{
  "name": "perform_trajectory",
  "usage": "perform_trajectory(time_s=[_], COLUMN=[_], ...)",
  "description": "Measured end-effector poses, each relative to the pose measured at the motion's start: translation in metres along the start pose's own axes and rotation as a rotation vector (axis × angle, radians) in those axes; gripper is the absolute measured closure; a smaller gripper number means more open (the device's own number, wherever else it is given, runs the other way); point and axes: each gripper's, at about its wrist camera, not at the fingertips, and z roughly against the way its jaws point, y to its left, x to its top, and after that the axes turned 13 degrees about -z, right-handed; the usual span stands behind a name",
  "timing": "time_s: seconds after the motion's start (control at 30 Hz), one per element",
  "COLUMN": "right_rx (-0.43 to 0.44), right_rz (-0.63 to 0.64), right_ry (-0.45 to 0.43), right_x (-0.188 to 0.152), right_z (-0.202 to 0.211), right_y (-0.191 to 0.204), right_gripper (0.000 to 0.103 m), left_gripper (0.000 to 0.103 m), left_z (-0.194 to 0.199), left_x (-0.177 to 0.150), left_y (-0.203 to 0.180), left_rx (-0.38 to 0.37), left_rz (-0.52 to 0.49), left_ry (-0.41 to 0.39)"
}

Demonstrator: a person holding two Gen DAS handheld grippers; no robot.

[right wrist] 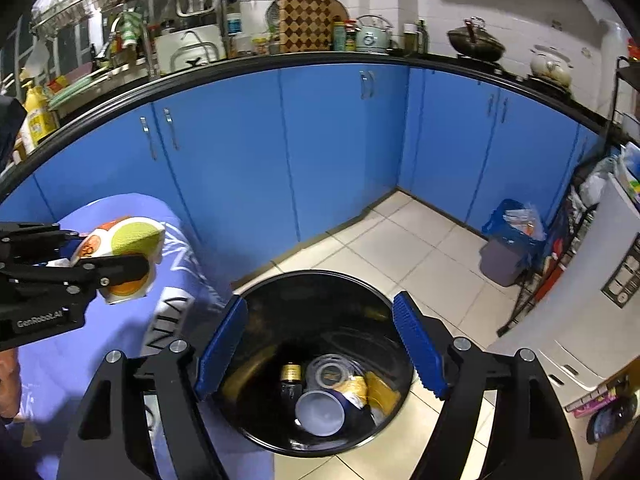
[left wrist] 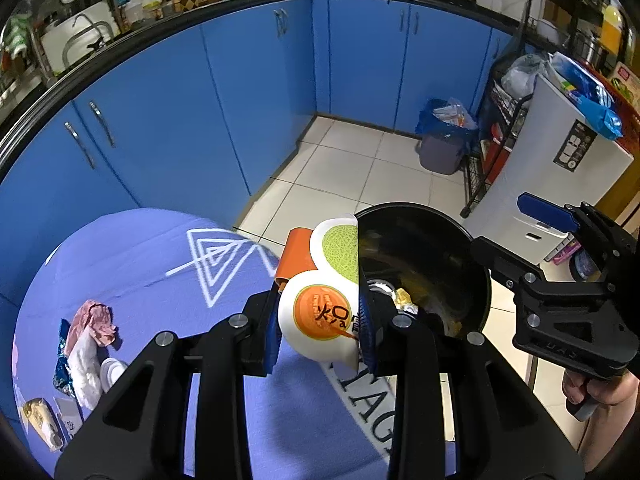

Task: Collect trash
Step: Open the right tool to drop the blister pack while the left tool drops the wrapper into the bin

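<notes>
My left gripper is shut on a white drink carton printed with a green melon and an orange disc. It holds the carton above the table's right edge, beside the black trash bin. The carton also shows in the right wrist view. My right gripper is open and empty, hanging over the black bin, which holds a bottle, a clear lid and several cups. The right gripper also shows in the left wrist view.
The table has a purple cloth. On its left lie a crumpled pink wrapper, a blue foil wrapper and a yellow packet. A grey bin with a blue bag stands by the blue cabinets. A white fridge is at right.
</notes>
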Motion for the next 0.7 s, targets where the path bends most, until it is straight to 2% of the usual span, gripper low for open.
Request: perform_trajectory(time_s=[0.53,0.57,0.63,0.7], right_rx=[-0.017,-0.017,-0.015,-0.011], right_rz=[-0.102,-0.102,-0.102,-0.102], right_ry=[-0.004,-0.004,-0.003,-0.002], right_x=[-0.004,-0.005,-0.005,-0.006], right_z=[0.012,0.013,0.013,0.014], right_y=[-0.043,-0.043,-0.043,-0.042], right_gripper=[0.029,0.029,0.029,0.029], left_gripper=[0.068,0.065,0.022,0.019], left_z=[-0.001,-0.001,0.001,0.009], left_x=[0.026,0.027,0.026,0.023], left_y=[-0.031,-0.033,-0.032,-0.031], left_rx=[-0.037,-0.036,-0.023,0.003], left_rz=[-0.058,-0.060,-0.053,-0.050], left_ry=[-0.023,-0.019,-0.024,-0.065])
